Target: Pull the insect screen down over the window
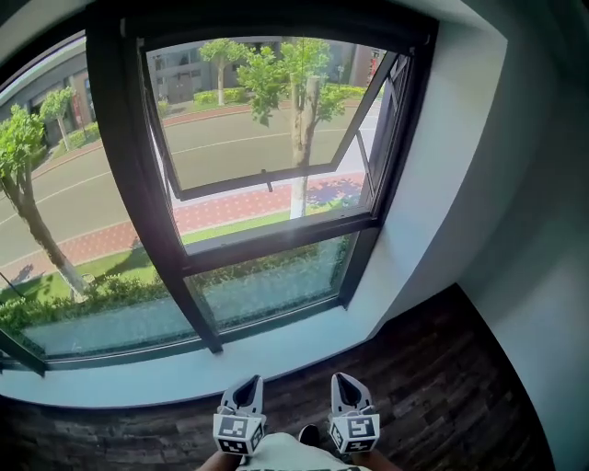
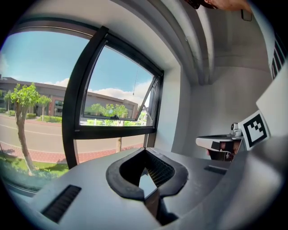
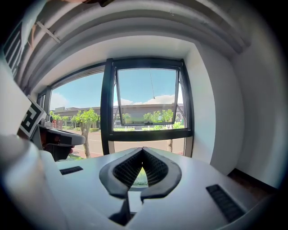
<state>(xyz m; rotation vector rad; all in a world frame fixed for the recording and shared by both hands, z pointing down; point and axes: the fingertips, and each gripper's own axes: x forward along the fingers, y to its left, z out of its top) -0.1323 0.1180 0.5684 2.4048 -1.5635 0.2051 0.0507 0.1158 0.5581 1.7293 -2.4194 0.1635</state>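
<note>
A black-framed window (image 1: 276,221) fills the wall ahead, with its upper sash (image 1: 267,175) tilted open outward. No screen covers the opening; its top rail (image 1: 276,23) is dark and I cannot make out a handle there. My left gripper (image 1: 247,384) and right gripper (image 1: 344,382) are side by side near the bottom of the head view, well short of the window, both shut and empty. In the left gripper view the window (image 2: 112,130) stands ahead to the left; in the right gripper view the window (image 3: 146,132) is straight ahead.
A white sill (image 1: 184,377) runs under the window, and white reveal walls (image 1: 442,184) flank it on the right. The floor (image 1: 442,386) is dark wood. Outside lie a road and trees. The right gripper (image 2: 225,143) shows in the left gripper view.
</note>
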